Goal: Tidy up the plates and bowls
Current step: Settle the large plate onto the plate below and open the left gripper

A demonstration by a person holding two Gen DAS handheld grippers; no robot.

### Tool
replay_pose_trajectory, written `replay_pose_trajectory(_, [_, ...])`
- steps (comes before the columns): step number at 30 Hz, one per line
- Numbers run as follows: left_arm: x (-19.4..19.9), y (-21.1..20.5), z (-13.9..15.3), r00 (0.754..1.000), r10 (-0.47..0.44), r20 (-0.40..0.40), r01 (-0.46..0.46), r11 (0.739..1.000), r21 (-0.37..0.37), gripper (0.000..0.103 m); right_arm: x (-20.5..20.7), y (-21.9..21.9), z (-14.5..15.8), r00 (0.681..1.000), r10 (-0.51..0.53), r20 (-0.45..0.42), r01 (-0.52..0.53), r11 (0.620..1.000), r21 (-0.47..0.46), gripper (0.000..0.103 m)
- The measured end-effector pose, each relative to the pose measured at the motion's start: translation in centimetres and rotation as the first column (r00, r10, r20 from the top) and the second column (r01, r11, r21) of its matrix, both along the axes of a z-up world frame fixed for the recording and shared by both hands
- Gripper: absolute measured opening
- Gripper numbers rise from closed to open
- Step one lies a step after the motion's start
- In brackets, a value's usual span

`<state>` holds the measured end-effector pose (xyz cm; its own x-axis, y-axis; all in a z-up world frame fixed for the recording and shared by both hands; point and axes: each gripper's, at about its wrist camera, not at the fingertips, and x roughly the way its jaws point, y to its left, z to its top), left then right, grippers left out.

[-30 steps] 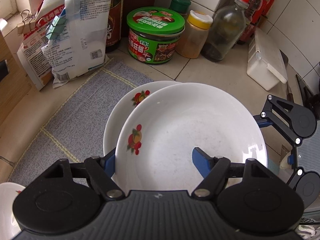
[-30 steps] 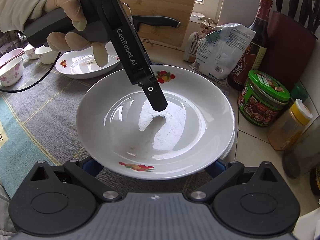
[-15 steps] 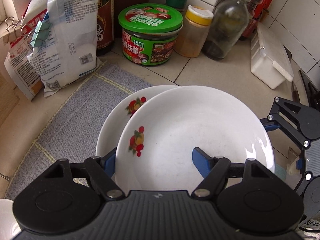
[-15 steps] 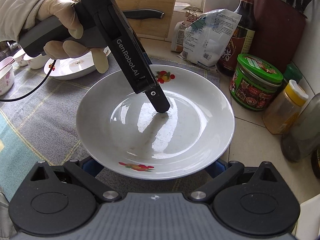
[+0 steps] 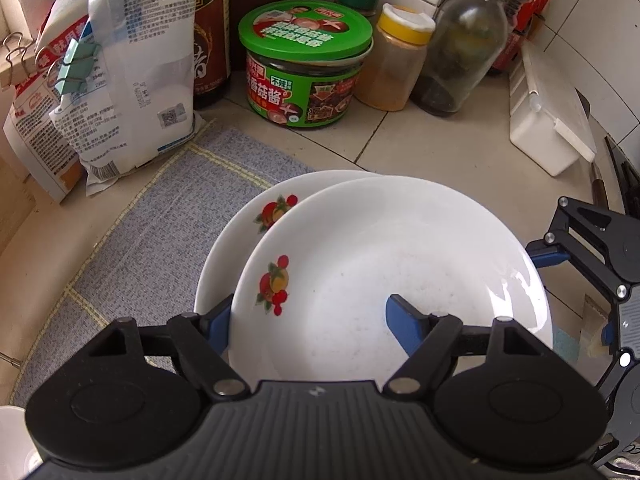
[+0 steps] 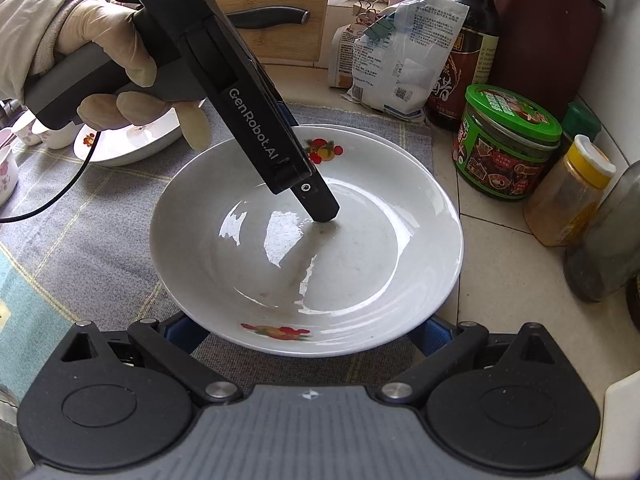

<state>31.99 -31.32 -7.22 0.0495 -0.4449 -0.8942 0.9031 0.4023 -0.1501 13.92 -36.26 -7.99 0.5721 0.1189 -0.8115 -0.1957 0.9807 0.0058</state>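
A white deep plate [image 5: 380,272] with a fruit print lies on top of a second matching plate [image 5: 256,232], offset to the right, on a grey mat. My left gripper [image 5: 308,320] is wide open, one blue finger inside the top plate, the other outside its left rim. In the right wrist view the same top plate [image 6: 360,248] shows the left gripper's finger [image 6: 316,204] touching its inside. My right gripper [image 6: 306,330] is open, its blue fingers under the plate's near rim on both sides.
A green-lidded jar [image 5: 304,64], yellow-capped spice jar [image 5: 396,64], glass bottle [image 5: 460,52], dark sauce bottle [image 5: 212,32], clipped bags [image 5: 112,72] and a white box [image 5: 548,116] stand behind. Another plate [image 6: 132,140] and small bowls [image 6: 8,164] lie at the left.
The top plate has come down closer over the lower plate and nearer the jars. The left gripper's finger now touches the plate's inside.
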Motion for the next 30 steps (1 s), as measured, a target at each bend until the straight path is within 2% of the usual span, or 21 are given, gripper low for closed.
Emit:
replay_pose_trajectory(9, [-0.38,-0.68,-0.13,1.000,-0.019,0.018,0.018,0.999,0.032,0.083,-0.25,0.06,0.18,1.000,-0.011,0.000,0.011,1.000,0.006,0.103])
replay_pose_trajectory(30, [-0.91,-0.42,0.17,0.998,-0.014,0.059,0.011,0.998,0.059,0.084,-0.50,-0.04,0.46,1.000,0.000,0.015,0.000,1.000,0.011,0.103])
